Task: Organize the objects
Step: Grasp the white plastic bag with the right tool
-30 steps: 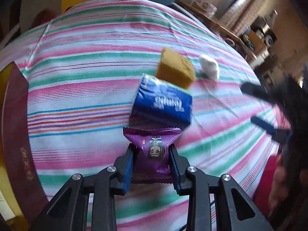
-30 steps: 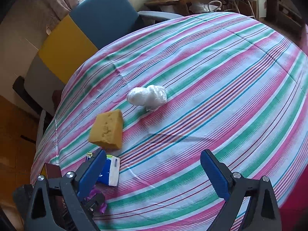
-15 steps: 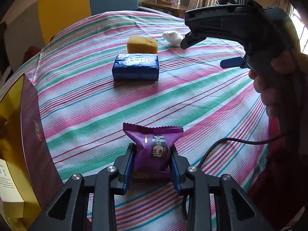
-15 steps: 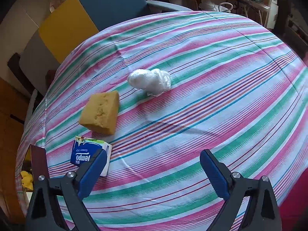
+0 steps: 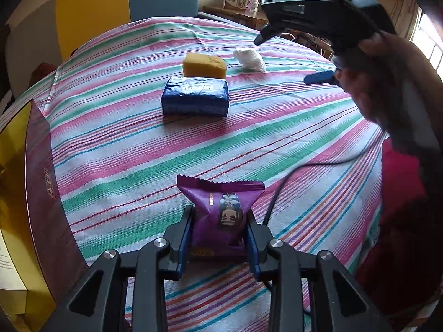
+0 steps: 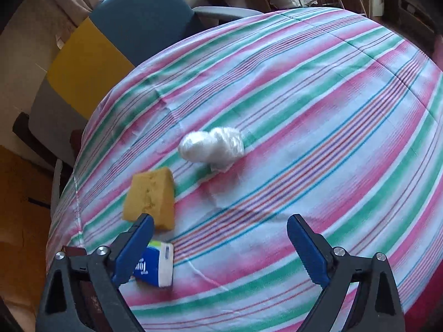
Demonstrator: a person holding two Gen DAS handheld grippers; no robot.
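Left hand-held gripper (image 5: 218,231) clamped on a purple snack packet (image 5: 220,215); right hand-held gripper (image 6: 220,244) spread wide and empty.

The maroon-and-gold box (image 5: 30,193) lies at the packet's left, nearest the left hand, its interior cut off. Ahead on the striped counter (image 5: 277,138) sit a blue tissue pack (image 5: 195,96), long axis crosswise, a yellow sponge (image 5: 204,65) and a white wad (image 6: 211,149), nearest the right gripper, its identity unclear.

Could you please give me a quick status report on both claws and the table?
Left claw shut on purple snack packet. Right claw open, empty, above tablecloth. Sponge, tissue pack, white bundle remain. Nothing blocking.
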